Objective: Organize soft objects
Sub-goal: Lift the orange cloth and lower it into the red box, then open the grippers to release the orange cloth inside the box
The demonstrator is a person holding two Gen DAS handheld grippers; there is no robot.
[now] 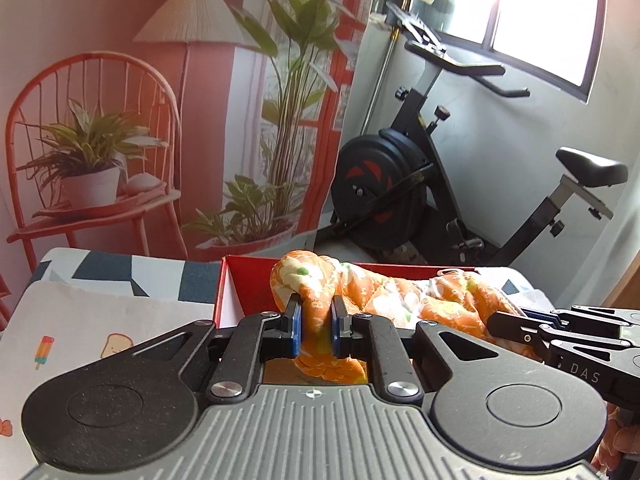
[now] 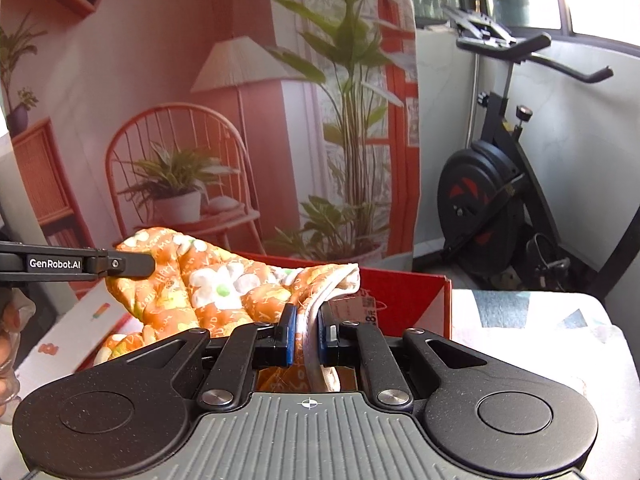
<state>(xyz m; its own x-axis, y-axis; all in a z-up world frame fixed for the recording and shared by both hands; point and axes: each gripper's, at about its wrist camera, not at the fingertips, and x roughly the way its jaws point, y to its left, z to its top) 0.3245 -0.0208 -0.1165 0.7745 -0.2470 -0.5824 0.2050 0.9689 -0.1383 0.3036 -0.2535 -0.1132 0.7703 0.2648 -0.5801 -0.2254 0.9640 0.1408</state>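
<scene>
Printed cloth: lies flat at the far left of the table, white with small pictures of an ice lolly and a slice of toast, just beside the red box.
Left gripper: its blue pads are closed tight on a bunched fold of the orange quilt; the fabric bulges above the pads and hangs below them.
Orange quilt: flowered and padded, stretched between the two tools, sagging over the open red box in the left wrist view.
Red box: stands on the table under and behind the quilt, its white inner wall showing on the left.
Right gripper: closed hard on the quilt's white piped edge, which runs upright between the pads; in the left wrist view it enters from the right edge, its tip against the fabric.
Table cover: pale with blue-grey shapes, to the right of the box.
Exercise bike: on the floor beyond the table, far right.
</scene>
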